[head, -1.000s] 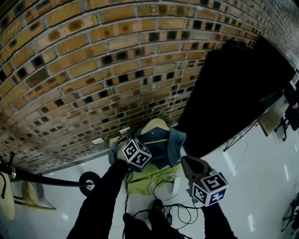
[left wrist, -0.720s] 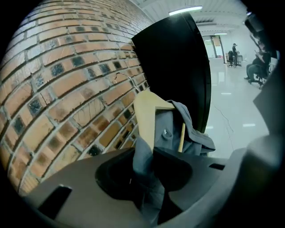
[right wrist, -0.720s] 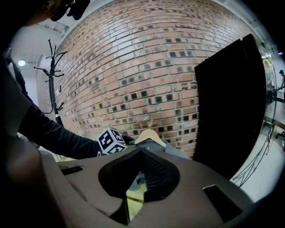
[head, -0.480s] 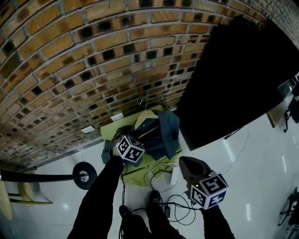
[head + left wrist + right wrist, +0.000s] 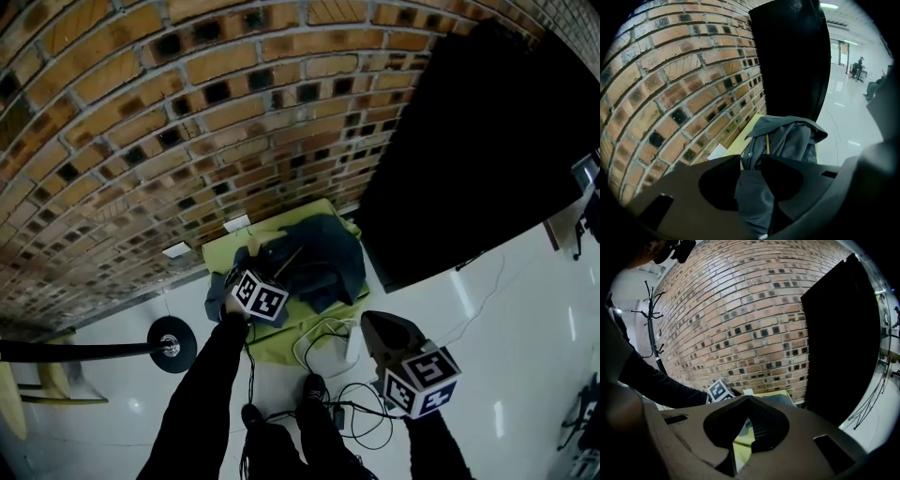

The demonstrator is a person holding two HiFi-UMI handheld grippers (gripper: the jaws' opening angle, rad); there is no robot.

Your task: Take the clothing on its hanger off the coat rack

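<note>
Head view: the grey-blue cloth jacket (image 5: 319, 258) on its wooden hanger (image 5: 289, 261) lies on a yellow-green mat (image 5: 220, 258), off the black coat rack (image 5: 172, 345) at left. Left gripper view: left gripper (image 5: 751, 161), jaws just easing wider, pinches jacket cloth, likely laying it down. Right gripper view: right gripper (image 5: 747, 399) closed, empty, unneeded.

Glossy white floor (image 5: 525, 309). Green mat (image 5: 281, 339) flat on it by brick wall (image 5: 187, 112); jacket (image 5: 323, 258) heaped on mat. Cables (image 5: 361, 412), rack base (image 5: 171, 344) beside mat.

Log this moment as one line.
jacket on hanger: lying on green mat | left gripper: jaws just opened slightly, holding jacket | right gripper: jaws shut, empty
</note>
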